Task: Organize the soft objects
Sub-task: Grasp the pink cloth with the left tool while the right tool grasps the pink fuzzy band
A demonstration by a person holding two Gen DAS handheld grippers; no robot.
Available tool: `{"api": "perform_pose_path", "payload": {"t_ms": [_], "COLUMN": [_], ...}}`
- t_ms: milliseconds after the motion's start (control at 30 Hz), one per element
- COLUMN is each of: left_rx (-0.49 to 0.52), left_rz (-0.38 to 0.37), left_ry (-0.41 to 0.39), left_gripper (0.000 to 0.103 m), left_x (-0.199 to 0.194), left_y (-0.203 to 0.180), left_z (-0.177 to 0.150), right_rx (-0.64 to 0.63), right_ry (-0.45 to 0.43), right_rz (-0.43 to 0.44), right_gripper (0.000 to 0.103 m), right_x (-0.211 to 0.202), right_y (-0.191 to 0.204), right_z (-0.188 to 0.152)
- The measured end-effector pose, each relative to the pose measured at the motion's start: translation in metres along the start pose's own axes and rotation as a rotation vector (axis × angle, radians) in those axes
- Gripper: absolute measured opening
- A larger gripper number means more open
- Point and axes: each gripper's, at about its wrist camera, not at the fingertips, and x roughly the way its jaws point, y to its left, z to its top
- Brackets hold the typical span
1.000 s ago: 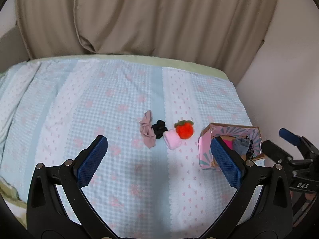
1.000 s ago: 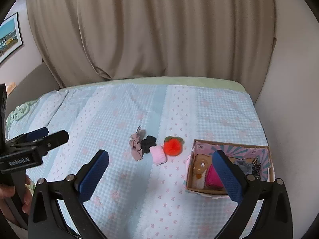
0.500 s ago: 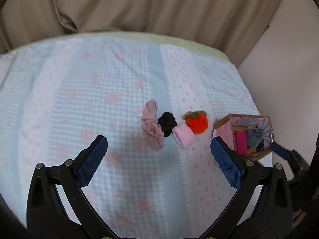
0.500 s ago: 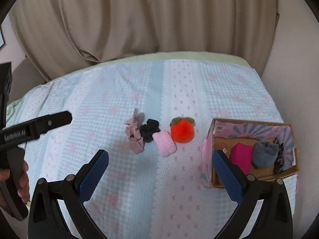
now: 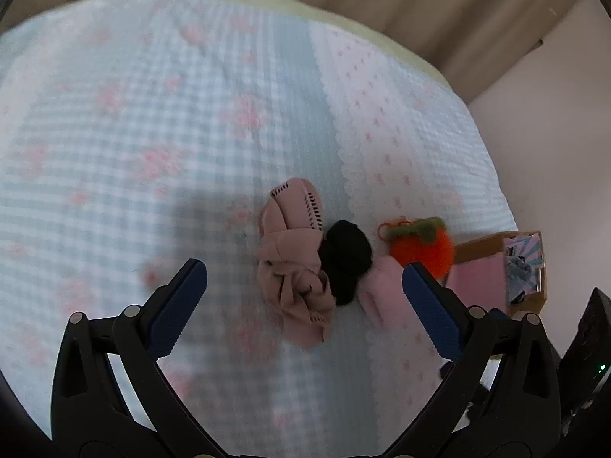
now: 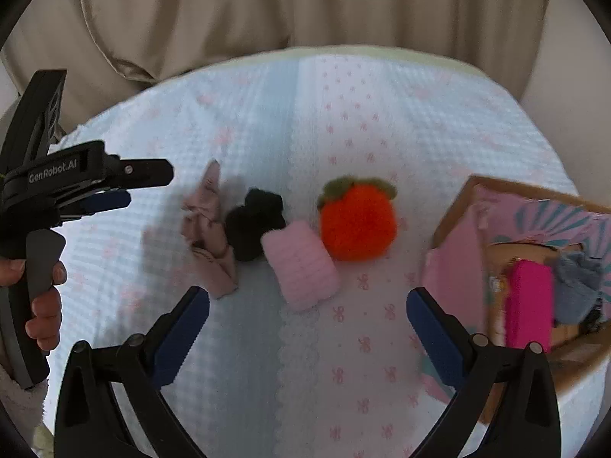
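A row of soft things lies on the bed: a beige-pink knotted sock [image 5: 296,267] [image 6: 208,234], a black bundle [image 5: 345,259] [image 6: 254,225], a light pink roll [image 5: 383,294] [image 6: 301,265] and an orange plush fruit with a green top [image 5: 422,244] [image 6: 357,225]. A cardboard box [image 6: 454,213] [image 5: 477,246] at the right holds a magenta roll [image 6: 529,305] and a grey-blue piece [image 6: 576,286]. My left gripper [image 5: 305,305] is open above the beige sock. My right gripper [image 6: 305,324] is open just before the pink roll.
The bed has a light blue and white checked cover [image 5: 152,133] with pink flowers. Beige curtains [image 6: 267,7] hang behind it. A pale wall [image 5: 553,95] is at the right. The left gripper's body and the hand that holds it show in the right wrist view [image 6: 57,191].
Both grippers have moved forward and down toward the row of soft things, which now look much bigger. Both stay open and empty.
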Motion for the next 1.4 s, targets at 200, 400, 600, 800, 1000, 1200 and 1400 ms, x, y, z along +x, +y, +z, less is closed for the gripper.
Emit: {"api": "perform_pose_path", "payload": {"t_ms": [200, 400, 600, 800, 1000, 1200, 1400], "left_rx": [-0.055, -0.055, -0.018, -0.012, -0.003, 0.001, 0.014], "left_rz": [-0.028, -0.04, -0.026, -0.016, -0.012, -0.008, 0.001], "left_ry": [0.016, 0.048, 0.072, 0.049, 0.021, -0.011, -0.04], "left_gripper": [0.085, 0.066, 0.04, 0.03, 0.027, 0.027, 0.027], "left_x": [0.042, 0.069, 0.083, 0.079, 0.063, 0.034, -0.007], "left_y": [0.019, 0.026, 0.017, 0.012, 0.01, 0.009, -0.006], "left_z": [0.0, -0.003, -0.01, -0.01, -0.011, -0.011, -0.015], "right_rx": [-0.02, -0.034, -0.062, -0.058, -0.045, -0.034, -0.025], "right_ry": [0.035, 0.047, 0.086, 0.078, 0.04, 0.014, -0.018], "right_rz": [0.012, 0.011, 0.008, -0.044, -0.059, -0.055, -0.053], "right_gripper": [0.096, 0.096, 0.064, 0.049, 0.044, 0.044, 0.044], "right_x": [0.049, 0.076, 0.095, 0.095, 0.082, 0.061, 0.025], "right_y": [0.001, 0.002, 0.008, 0.011, 0.012, 0.014, 0.015], "right_z": [-0.001, 0.001, 0.005, 0.0, -0.002, 0.0, 0.008]}}
